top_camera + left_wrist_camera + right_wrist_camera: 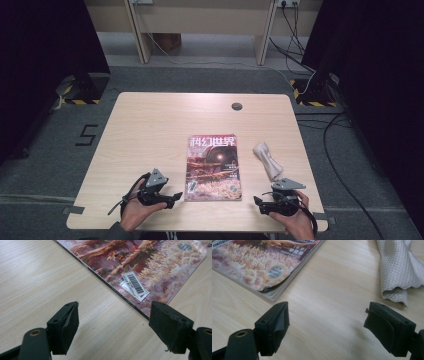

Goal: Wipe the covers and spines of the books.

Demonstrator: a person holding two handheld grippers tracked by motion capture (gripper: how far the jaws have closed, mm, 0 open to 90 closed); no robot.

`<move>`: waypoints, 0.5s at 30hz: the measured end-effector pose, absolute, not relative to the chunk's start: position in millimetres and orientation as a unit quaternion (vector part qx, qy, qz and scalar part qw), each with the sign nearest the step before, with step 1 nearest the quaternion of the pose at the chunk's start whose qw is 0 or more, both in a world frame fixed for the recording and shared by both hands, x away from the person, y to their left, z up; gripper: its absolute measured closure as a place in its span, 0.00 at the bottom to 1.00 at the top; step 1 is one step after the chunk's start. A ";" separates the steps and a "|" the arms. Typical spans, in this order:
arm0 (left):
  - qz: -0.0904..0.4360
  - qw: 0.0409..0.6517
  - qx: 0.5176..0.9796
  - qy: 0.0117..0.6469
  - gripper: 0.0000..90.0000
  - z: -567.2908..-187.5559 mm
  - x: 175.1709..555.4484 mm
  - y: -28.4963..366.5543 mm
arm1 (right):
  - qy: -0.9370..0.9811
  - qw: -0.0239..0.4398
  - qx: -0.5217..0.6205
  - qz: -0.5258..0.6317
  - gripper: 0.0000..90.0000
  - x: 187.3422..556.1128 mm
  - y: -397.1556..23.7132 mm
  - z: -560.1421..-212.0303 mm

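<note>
A magazine [213, 168] with a reddish cover lies flat in the near middle of the wooden table [150, 125]. A folded beige cloth [267, 160] lies to its right. My left gripper [175, 198], held in a hand, rests near the front edge just left of the magazine's near left corner [147, 312], jaws wide apart, nothing between them. My right gripper [258, 205] sits low on the other side, open and empty. It points at the bare wood between the magazine's near right corner [274, 296] and the cloth [398, 270].
A small round dark grommet [237, 106] is set in the table near its far edge. Cables trail on the floor at the right. Dark stands with striped bases stand at both far corners.
</note>
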State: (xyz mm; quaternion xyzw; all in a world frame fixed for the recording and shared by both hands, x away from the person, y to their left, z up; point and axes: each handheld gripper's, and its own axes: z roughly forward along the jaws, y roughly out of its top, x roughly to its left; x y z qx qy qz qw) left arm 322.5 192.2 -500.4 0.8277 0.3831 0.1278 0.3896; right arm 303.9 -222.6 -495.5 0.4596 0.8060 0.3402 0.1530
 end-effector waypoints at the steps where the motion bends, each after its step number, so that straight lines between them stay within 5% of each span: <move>1: 0.126 0.387 0.830 0.381 0.26 -500.7 322.4 191.8 | 0.809 0.150 0.457 0.338 0.21 301.4 -222.6 -496.4; 15: 0.125 0.388 0.830 0.381 0.25 -500.8 321.9 192.6 | 0.817 0.143 0.450 0.332 0.20 285.9 -222.5 -499.5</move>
